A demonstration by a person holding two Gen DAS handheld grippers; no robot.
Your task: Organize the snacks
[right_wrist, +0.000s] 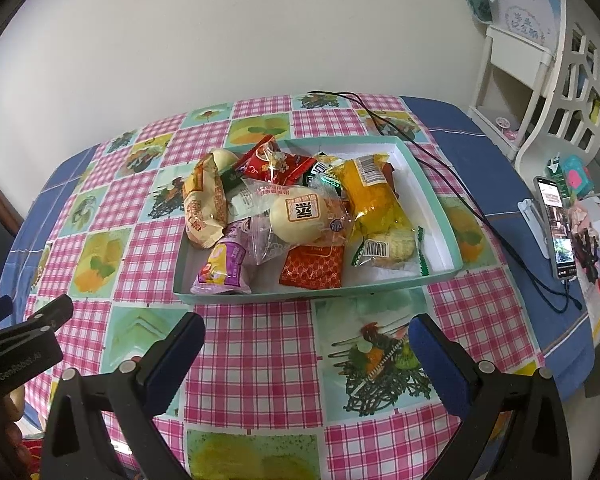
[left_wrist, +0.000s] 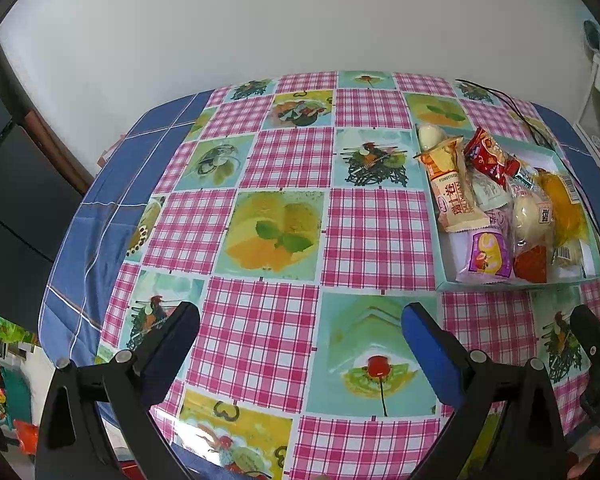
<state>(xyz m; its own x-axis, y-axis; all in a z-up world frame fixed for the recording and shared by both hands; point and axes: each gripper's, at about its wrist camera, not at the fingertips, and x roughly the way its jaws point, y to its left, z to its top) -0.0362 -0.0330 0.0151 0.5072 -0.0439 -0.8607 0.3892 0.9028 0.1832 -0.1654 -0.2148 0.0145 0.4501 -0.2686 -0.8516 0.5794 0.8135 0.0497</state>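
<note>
Teal tray (right_wrist: 432, 196), white inside, is being seen on the checked cloth (right_wrist: 252, 352), piled with wrapped snacks (right_wrist: 300, 208) (a pale bun (right_wrist: 296, 216), a yellow pack (right_wrist: 376, 196), a purple pack (right_wrist: 224, 268)). Left gripper (left_wrist: 300, 344) and right gripper (right_wrist: 306, 356) are being held spread wide over bare cloth, near the tray, nothing between the fingers.
</note>
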